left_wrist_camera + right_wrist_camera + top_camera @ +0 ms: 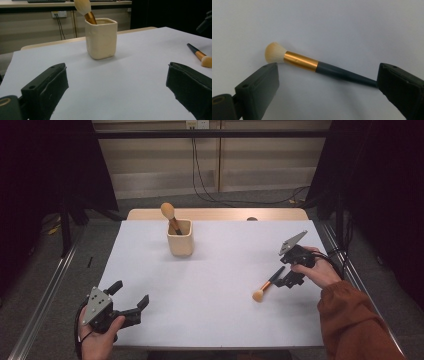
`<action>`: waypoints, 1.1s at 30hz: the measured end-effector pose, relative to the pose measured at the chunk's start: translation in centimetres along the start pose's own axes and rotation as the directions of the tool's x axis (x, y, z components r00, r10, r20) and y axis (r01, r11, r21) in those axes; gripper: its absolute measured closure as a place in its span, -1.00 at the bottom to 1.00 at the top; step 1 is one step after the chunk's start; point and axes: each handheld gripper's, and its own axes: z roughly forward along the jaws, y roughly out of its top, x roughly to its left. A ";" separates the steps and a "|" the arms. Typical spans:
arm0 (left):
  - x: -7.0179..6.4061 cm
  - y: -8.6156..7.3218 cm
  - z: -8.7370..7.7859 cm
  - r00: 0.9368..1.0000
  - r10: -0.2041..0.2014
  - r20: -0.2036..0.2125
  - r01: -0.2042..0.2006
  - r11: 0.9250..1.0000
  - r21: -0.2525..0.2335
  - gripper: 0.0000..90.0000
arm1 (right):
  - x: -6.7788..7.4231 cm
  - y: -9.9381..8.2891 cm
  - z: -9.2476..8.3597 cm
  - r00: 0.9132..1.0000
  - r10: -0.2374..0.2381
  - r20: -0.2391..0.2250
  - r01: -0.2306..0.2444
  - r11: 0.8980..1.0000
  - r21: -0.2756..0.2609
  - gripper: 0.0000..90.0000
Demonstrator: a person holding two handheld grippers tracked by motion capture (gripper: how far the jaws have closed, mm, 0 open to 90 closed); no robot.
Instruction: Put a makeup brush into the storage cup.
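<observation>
A makeup brush (267, 284) with a cream head, gold ferrule and dark handle lies flat on the white table top at the right (317, 65) (200, 55). My right gripper (285, 278) (327, 82) hovers over its handle end, open, the jaws on either side of the brush without touching it. A cream square cup (180, 238) (102, 38) stands at the back centre with a second brush (170, 216) (85, 10) standing head-up inside. My left gripper (131, 297) (116, 87) rests at the front left, open and holding nothing, pointing toward the cup.
The white sheet (210, 295) covers the table; a strip of bare wood (215, 214) shows at the far edge. Cables (210, 195) trail on the floor behind. A person's orange sleeve (355, 320) comes in at the lower right.
</observation>
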 end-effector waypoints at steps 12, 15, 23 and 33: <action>-0.2 0.0 0.1 1.000 0.015 0.011 -0.015 1.000 0.008 -0.92 | -0.1 1.1 1.2 0.995 -0.079 -0.059 0.085 0.989 0.119 -0.86; -0.2 0.0 0.1 1.000 0.017 0.010 -0.017 1.000 0.009 -0.92 | 0.0 1.3 1.5 0.992 -0.094 -0.079 0.104 0.985 0.138 -0.86; -0.2 -0.1 0.1 1.000 0.017 0.010 -0.017 1.000 0.013 -0.92 | -0.3 1.9 2.9 0.988 -0.126 -0.093 0.140 0.975 0.171 -0.87; -0.2 -0.1 0.1 1.000 0.021 0.011 -0.021 1.000 0.023 -0.92 | -0.3 1.8 4.6 0.973 -0.205 -0.104 0.226 0.941 0.251 -0.86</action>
